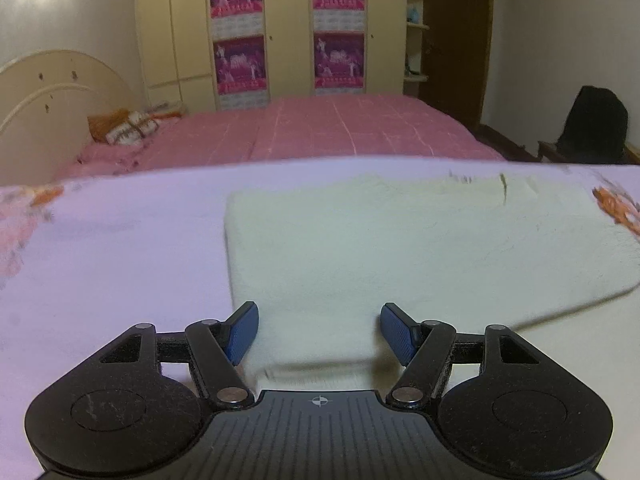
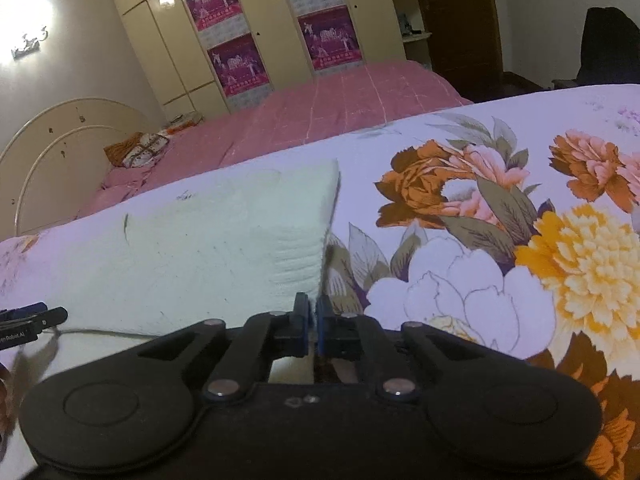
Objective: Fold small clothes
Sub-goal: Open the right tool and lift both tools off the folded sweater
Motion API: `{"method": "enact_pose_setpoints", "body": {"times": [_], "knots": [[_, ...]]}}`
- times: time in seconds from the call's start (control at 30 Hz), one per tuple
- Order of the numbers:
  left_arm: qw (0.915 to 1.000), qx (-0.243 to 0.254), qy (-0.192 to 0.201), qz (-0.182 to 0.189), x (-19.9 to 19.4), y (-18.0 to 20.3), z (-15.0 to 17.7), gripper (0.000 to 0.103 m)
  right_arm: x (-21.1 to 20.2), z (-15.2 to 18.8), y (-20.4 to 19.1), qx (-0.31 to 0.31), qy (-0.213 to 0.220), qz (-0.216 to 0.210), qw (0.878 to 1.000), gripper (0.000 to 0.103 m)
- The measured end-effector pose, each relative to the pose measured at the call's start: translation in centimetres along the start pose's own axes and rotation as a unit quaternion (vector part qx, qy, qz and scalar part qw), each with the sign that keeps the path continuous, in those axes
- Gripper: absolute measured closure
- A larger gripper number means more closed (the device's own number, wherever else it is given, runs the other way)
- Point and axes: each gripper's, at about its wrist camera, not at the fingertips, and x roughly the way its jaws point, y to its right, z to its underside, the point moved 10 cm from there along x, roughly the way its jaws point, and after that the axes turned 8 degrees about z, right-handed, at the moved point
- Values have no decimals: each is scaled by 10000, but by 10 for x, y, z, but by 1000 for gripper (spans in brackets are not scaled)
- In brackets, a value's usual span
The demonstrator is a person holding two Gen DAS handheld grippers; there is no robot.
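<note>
Right now your left hand-held gripper (image 1: pixel 319 330) stands with its blue pads apart, straddling the near edge of the pale cream fleecy folded cloth (image 1: pixel 400 248), touching nothing firmly as far as the view shows; that spread looks meant to take the hem between the pads. Your right hand-held gripper (image 2: pixel 313 322) has its pads drawn together on the cloth's near right corner (image 2: pixel 316 300), pinching it so the edge lifts into a standing ridge, probably to carry that side over for a fold. The cloth lies on the white bedsheet printed with orange and yellow flowers (image 2: pixel 520 240), its left half flat, its right side raised. Whether a sliver of fabric truly sits between the right pads is hard to make out, since they hide the corner. Beyond lies a pink checked bed cover (image 1: pixel 340 128), then cream wardrobe doors with magenta posters (image 1: pixel 288 28).
</note>
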Motion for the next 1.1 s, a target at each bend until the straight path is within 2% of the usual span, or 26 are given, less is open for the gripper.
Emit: {"method": "enact_pose_setpoints", "body": {"times": [0.03,0.07,0.1,0.23,0.37,0.47,0.57,0.67,0.87,0.93,0.97,1.0,1.03,1.1], "knots": [[9998,-12,164,115,-2,3,-10,35,-4,-5,0,15,169,22,9999,85],[9993,-53,270,256,-1,7,-17,35,-9,-12,0,13,395,87,9992,79],[9988,-70,316,374,2,14,-23,35,-11,-18,-2,5,544,63,9985,78],[9969,180,144,747,34,52,-35,35,12,-32,-43,-236,482,-261,9982,80],[9955,480,-2,813,60,68,-33,35,43,-27,-90,-769,352,-510,9951,81],[9974,247,6,671,64,34,-37,35,53,-23,-89,-1074,419,-233,9931,82],[9989,-135,69,451,69,-12,-40,35,49,-27,-60,-832,523,-42,9951,86],[9994,-308,128,92,71,-44,-39,35,51,-31,-49,-651,533,-81,9964,88],[9996,-266,104,-10,73,-57,-38,35,50,-28,-48,-860,590,-28,9945,88],[9995,-258,114,-120,66,-49,-42,35,49,-28,-47,-867,563,-18,9946,88],[9997,-128,224,-13,62,-35,-46,35,48,-30,-49,-852,560,-11,9948,87],[9995,0,314,91,56,-23,-50,35,46,-33,-52,-823,591,-31,9949,81],[9992,36,319,249,57,-5,-53,35,47,-37,-58,-786,627,-79,9949,77],[9974,105,219,676,59,29,-49,35,48,-40,-75,-801,633,-191,9946,77]]}}
